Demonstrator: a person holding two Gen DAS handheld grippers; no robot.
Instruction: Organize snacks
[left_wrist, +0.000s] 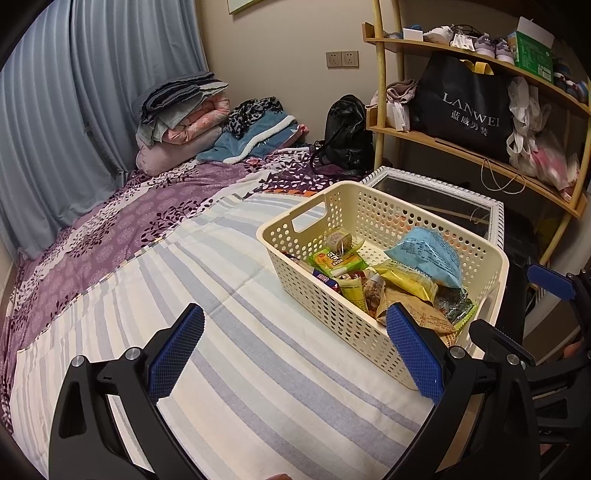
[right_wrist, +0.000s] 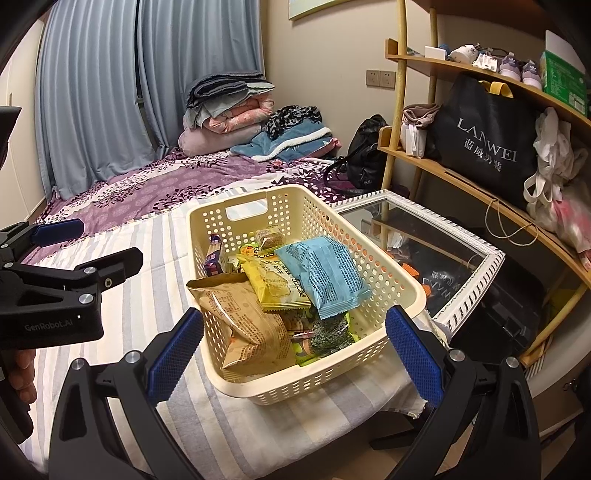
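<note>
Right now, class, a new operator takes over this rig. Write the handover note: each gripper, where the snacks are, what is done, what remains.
Left gripper: open, empty, over the striped cloth beside the basket.
Right gripper: open, empty, facing the basket's near end.
Cream basket sits on the cloth; blue packet, yellow packet, brown packet and smaller snacks are piled inside.
Done: no snacks visible outside the basket.
Left: possibly tidying the pile; cannot tell more.
</note>
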